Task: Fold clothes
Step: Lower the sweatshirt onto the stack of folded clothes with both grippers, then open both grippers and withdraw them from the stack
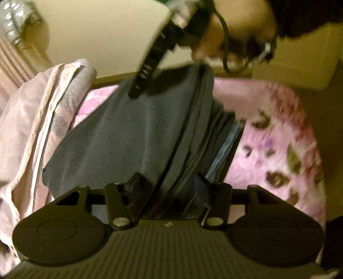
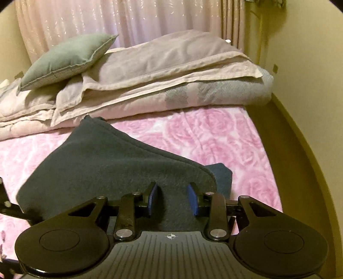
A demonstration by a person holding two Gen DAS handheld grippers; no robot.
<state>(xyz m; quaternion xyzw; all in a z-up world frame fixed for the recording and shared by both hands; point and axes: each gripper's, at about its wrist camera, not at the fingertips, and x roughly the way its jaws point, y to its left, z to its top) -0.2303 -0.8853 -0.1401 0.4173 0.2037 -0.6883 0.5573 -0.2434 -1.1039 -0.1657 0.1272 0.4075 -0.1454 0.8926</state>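
A dark grey-blue garment (image 1: 128,137) lies folded in layers on the pink floral bedspread (image 1: 268,137). In the left wrist view its folded edge runs between the fingers of my left gripper (image 1: 169,182), whose jaws stand apart around the cloth. In the right wrist view the same garment (image 2: 103,158) lies just ahead, and my right gripper (image 2: 172,198) is open with the cloth between its blue pads (image 2: 152,198), not pinched. The other gripper's black finger (image 1: 150,62) reaches onto the garment's far end in the left wrist view.
A folded pale duvet and blanket (image 2: 150,81) with a grey-green cushion (image 2: 64,58) lie at the head of the bed. The duvet (image 1: 32,128) also shows in the left wrist view. Curtains (image 2: 107,19) hang behind. The bed frame edge (image 2: 300,150) runs on the right.
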